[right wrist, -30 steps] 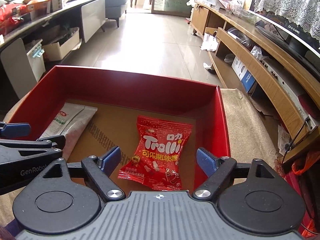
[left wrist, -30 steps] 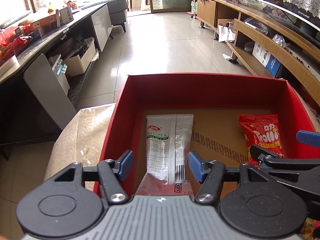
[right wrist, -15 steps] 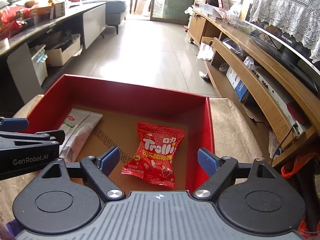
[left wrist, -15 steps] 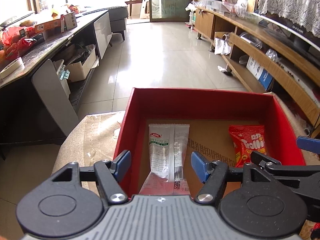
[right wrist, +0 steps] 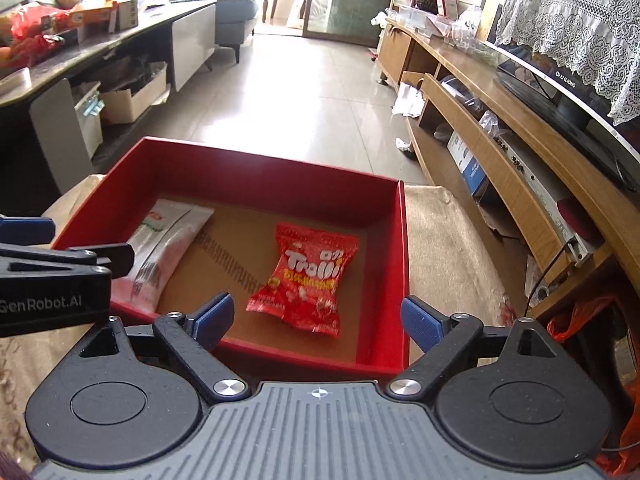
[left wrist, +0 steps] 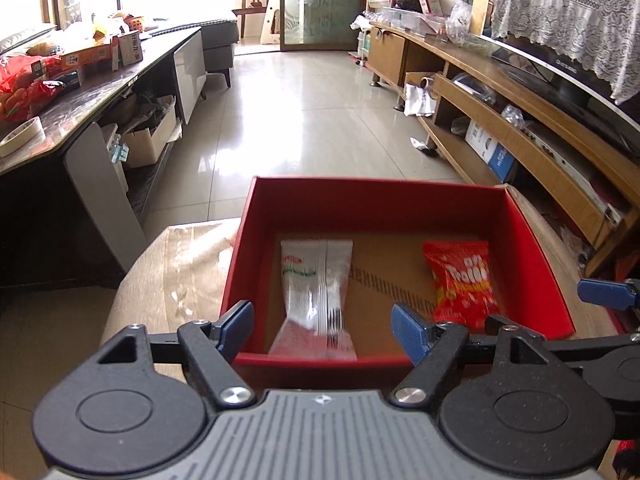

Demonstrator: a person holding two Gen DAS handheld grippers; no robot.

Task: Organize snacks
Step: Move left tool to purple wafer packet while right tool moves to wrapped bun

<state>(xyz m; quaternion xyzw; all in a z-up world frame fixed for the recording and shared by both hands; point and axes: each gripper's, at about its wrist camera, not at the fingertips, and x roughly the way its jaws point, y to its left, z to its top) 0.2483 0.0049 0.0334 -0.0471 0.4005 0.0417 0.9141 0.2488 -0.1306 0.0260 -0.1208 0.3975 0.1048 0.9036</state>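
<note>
Both snacks lie in my shallow red cardboard box (left wrist: 372, 204), white plastic sachet (left wrist: 316, 296) lower centre, red crinkly gummy packet (right wrist: 310, 276) mid-frame, while my left gripper (left wrist: 322, 326) and right gripper (right wrist: 316, 318) are opening, empty; probably nothing left

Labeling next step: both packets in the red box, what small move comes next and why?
Probably lift both clear. The white packet and red Trolli packet lie flat in the red box; the left hand-held gripper and right hand-held gripper are opening, gripping neither packet.
</note>
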